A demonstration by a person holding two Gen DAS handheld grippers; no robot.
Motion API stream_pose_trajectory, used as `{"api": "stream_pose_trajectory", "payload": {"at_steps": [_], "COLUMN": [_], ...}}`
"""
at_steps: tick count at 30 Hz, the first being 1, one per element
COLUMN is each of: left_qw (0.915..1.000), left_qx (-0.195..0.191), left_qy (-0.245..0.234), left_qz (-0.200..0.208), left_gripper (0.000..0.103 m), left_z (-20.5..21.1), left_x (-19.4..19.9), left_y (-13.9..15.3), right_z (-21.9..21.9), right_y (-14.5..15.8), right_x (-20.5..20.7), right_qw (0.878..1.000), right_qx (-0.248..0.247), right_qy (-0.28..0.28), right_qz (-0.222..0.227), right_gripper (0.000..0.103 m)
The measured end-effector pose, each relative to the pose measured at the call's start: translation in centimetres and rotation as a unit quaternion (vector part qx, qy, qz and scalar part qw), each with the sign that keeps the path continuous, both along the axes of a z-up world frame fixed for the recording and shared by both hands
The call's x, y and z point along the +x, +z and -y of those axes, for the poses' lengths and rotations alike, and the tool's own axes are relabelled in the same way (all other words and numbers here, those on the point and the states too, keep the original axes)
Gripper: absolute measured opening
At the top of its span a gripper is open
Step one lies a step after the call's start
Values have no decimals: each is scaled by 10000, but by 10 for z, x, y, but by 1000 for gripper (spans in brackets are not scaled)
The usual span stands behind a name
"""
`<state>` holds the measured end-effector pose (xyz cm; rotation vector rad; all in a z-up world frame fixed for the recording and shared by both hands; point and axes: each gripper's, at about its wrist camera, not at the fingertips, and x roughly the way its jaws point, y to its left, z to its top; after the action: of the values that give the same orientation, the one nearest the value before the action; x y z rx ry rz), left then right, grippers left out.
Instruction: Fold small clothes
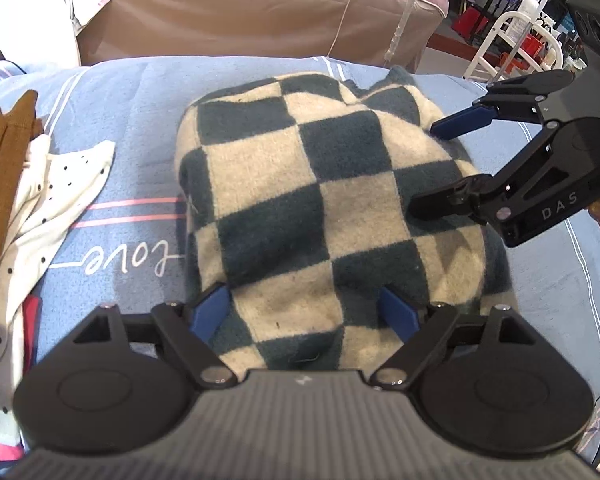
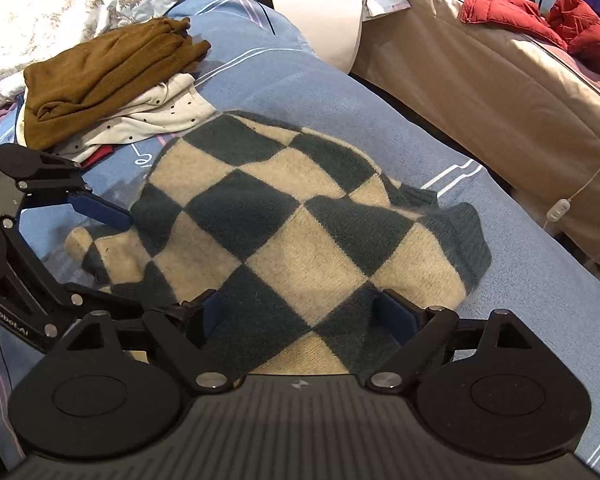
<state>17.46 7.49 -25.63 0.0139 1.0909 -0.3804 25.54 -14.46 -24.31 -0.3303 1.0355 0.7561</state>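
So the checkered sweater (image 1: 324, 208) is lying folded into a lumpy bundle in the middle of a blue bedspread (image 1: 132, 112), the one with "love" written on it in white. Dark green and cream squares, ribbed dark cuff or hem sticking out at the far end in the right wrist view.

Left gripper (image 1: 304, 312) hangs over the near edge of the sweater, jaws spread wide, blue pads on either side of a stretch of fabric but not pinching it as far as I can see. Right gripper (image 2: 300, 314) is the same deal on its own side of the sweater: jaws apart, nothing clamped. Each one shows up in the other's camera, both tilted down at the bundle.

No boxes or baskets anywhere, just piles. A mustard-brown garment (image 2: 108, 76) sits on top of a white dotted garment (image 2: 168, 116), right beside the sweater's edge, nearly touching it in the right wrist view. Something red peeks out under that pile.

Open bedspread runs along the sweater's other side. Past the bed's edge there's a tan-covered bed (image 2: 500, 92) with a red puffer jacket (image 2: 540, 20) on it, and a white rack (image 1: 512, 40).
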Motion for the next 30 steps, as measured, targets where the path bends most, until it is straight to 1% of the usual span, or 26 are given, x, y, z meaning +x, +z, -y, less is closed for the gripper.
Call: {"api": "stream_pose_trajectory", "payload": {"at_steps": [2,3,5,8,10,13,17,19,21,23,24,25,27,30], "left_qw": [10000,9999,9994,9983,9976,9975,9964,9941,9879,9771,9700,9640,9566,9462], "left_qx": [41,75,83,-87,-193,-219,-209,-353,-725,-1161,-1355,-1474,-1575,-1945], "left_qy": [68,140,316,535,617,656,820,1020,1362,1764,1996,2178,2398,2543], "left_qz": [12,20,82,219,234,118,-75,-111,-176,-255,-315,-392,-517,-463], "left_gripper": [94,102,103,103,103,103,103,103,103,103,103,103,103,103], "left_z": [1,1,-3,-8,-9,-9,-9,-12,-20,-31,-36,-41,-45,-49], "left_x": [-2,-3,-8,-17,-23,-31,-40,-47,-57,-69,-76,-81,-89,-95], "left_y": [3,5,12,23,28,29,25,25,23,18,14,9,-1,-12], "right_z": [3,6,16,37,53,75,93,102,110,119,124,128,132,136], "right_y": [8,13,21,30,31,26,21,21,18,12,8,4,-5,-18], "right_x": [-4,-6,-9,-16,-18,-21,-29,-34,-37,-40,-41,-43,-45,-46], "right_qw": [9999,9997,9988,9950,9907,9812,9729,9662,9569,9436,9362,9298,9203,9063], "right_qx": [88,163,367,709,859,1112,1258,1485,1808,2081,2208,2294,2364,2597], "right_qy": [-82,-145,-308,-703,-1038,-1496,-1778,-1899,-1994,-2236,-2365,-2483,-2654,-2767], "right_qz": [82,107,62,-55,-200,-506,-779,-916,-1092,-1276,-1370,-1456,-1635,-1863], "right_gripper": [103,103,103,103,103,103,103,103,103,103,103,103,103,103]}}
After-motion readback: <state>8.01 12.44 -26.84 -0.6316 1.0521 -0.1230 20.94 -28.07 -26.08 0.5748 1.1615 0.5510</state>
